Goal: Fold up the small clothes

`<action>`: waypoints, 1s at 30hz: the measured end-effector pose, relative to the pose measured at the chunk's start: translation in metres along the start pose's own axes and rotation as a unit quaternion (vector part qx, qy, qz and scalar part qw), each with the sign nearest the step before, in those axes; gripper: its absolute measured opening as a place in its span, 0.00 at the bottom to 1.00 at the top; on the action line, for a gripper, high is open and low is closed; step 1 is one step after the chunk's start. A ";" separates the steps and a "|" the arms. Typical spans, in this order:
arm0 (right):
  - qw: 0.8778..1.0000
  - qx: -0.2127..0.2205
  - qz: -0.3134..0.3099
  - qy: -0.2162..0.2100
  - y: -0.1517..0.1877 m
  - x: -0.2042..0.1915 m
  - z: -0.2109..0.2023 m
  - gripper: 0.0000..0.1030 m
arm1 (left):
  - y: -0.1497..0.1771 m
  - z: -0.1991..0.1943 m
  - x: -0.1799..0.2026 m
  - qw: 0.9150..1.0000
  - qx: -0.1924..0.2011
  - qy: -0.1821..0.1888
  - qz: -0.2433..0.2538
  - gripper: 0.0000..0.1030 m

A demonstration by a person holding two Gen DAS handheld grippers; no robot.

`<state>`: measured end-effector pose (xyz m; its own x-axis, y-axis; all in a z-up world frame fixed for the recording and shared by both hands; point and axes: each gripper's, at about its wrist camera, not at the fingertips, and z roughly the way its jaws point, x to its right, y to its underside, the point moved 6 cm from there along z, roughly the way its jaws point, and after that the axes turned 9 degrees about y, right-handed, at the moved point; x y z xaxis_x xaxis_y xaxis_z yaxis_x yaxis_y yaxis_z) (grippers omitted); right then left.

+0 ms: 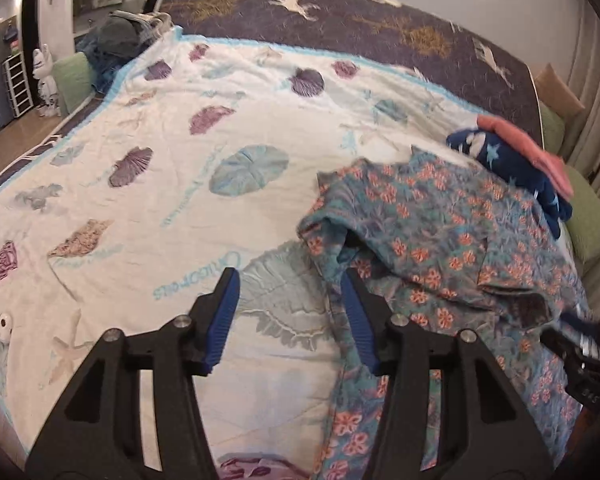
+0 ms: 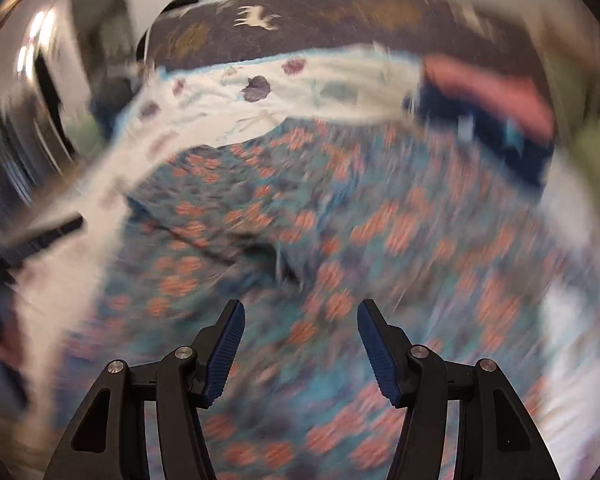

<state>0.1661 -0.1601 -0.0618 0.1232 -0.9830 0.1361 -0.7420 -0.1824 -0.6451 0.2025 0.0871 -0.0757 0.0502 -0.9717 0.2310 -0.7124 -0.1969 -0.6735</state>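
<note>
A teal garment with orange flowers [image 1: 440, 232] lies rumpled on the right side of the white shell-print blanket [image 1: 160, 168]. My left gripper [image 1: 290, 276] hovers at the garment's left edge. It is open with nothing between its blue pads, and its right finger [image 1: 358, 312] is over the floral cloth. In the blurred right wrist view, my right gripper [image 2: 300, 308] stands open above the same floral garment [image 2: 340, 220], and nothing is pinched in it. The right gripper [image 1: 580, 356] also shows dimly at the right edge of the left wrist view.
A navy star-print piece [image 1: 512, 164] and a pink piece [image 1: 532, 144] lie stacked at the blanket's far right. A dark horse-print cover [image 1: 340, 16] lies beyond the blanket. Green cushions [image 1: 588, 220] line the right edge. A dark clothes heap [image 1: 116, 36] sits far left.
</note>
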 end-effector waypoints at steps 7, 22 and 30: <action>0.995 -0.036 -0.063 0.069 -0.028 -0.010 0.051 0.03 | 0.002 0.050 0.001 0.998 -0.045 0.010 -0.033 0.57; 0.947 -0.079 0.307 -0.045 0.033 0.196 0.060 0.05 | 0.026 0.028 0.007 0.999 -0.011 -0.049 0.017 0.43; 0.958 -0.060 0.273 -0.068 0.018 0.193 0.052 0.37 | 0.011 -0.004 0.002 1.000 0.007 0.009 -0.010 0.39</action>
<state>0.2108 -0.3541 -0.0862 -0.2261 -0.9261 -0.3019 -0.7892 0.3559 -0.5006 0.1922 0.0831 -0.0799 0.0519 -0.9652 0.2564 -0.7012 -0.2181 -0.6788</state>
